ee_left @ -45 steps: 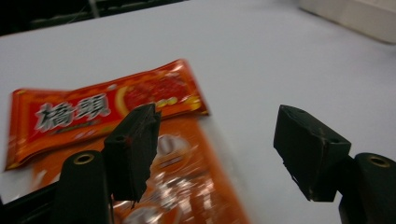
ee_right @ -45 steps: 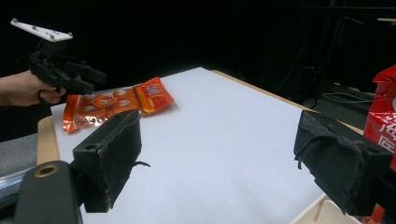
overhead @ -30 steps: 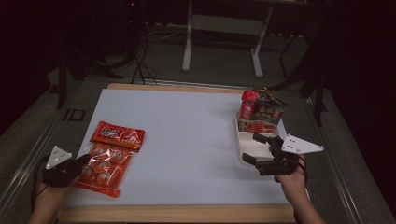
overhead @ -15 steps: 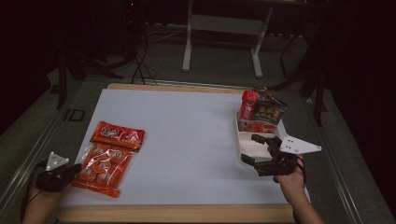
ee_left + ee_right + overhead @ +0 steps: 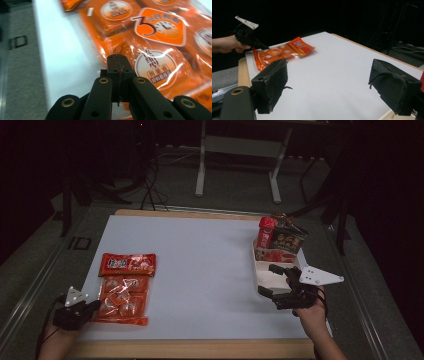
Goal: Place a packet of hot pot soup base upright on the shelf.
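The orange snack pack (image 5: 124, 287) lies flat near the table's (image 5: 200, 270) left edge, its lower end close to the front-left corner, red header pointing away from the person. Right at that lower corner sits the left gripper (image 5: 92, 305), and in the left gripper view its jaws are pressed tight together with nothing between them, tips (image 5: 117, 60) hovering over the pack's shiny wrapper (image 5: 155, 50). So no hold on it yet: by my reading the approach is made, but the jaws must open before any grasp, and lifting and carrying are all left to do.

Across the table, the right gripper (image 5: 278, 281) waits by the right edge, jaws spread wide and empty, as the right gripper view confirms, with bare table between its two pads (image 5: 272, 80). Just behind it stands a white tray (image 5: 265, 279) with a red can (image 5: 266, 232) and dark packets (image 5: 289, 240) at its far end; the near part looks free. The stretch of table between pack and tray is bare, so nothing blocks the way across. The thin, slippery wrapper lying flat could be the tricky bit.
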`<state>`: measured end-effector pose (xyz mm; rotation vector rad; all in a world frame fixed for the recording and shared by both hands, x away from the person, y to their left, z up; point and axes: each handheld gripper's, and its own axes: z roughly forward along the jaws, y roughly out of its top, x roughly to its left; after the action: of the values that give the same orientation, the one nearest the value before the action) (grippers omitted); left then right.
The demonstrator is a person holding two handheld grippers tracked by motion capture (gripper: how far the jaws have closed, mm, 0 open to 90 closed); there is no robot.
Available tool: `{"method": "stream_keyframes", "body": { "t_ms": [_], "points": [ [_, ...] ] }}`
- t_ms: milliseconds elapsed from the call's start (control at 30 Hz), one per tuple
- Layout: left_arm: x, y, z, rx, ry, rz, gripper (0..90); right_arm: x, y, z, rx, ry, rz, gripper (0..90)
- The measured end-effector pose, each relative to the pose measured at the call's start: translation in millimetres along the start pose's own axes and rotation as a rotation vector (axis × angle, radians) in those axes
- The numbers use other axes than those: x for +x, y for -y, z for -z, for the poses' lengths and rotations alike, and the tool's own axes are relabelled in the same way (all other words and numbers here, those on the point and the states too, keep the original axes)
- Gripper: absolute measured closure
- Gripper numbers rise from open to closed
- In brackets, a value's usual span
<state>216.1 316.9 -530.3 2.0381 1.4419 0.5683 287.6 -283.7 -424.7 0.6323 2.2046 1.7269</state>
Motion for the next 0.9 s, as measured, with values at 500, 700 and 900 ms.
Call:
{"method": "stream_keyframes", "body": {
  "t_ms": [500, 700, 900],
  "points": [
    [-56.4, -22.2, -17.1, -0.005, 0.124, -0.095, 90.0, 0.7, 0.2, -0.5, 0.001, -0.009, -0.003, 14.9],
    [-46.7, -32.2, -16.0, -0.042, 0.105, -0.060, 90.0, 1.7, 1.0, -0.4, 0.004, -0.010, -0.001, 14.9],
    [-32.1, -47.1, -24.8, -0.041, 0.015, -0.016, 90.0, 1.3, 1.3, 1.3, 0.001, -0.011, -0.004, 14.9]
  ]
}}
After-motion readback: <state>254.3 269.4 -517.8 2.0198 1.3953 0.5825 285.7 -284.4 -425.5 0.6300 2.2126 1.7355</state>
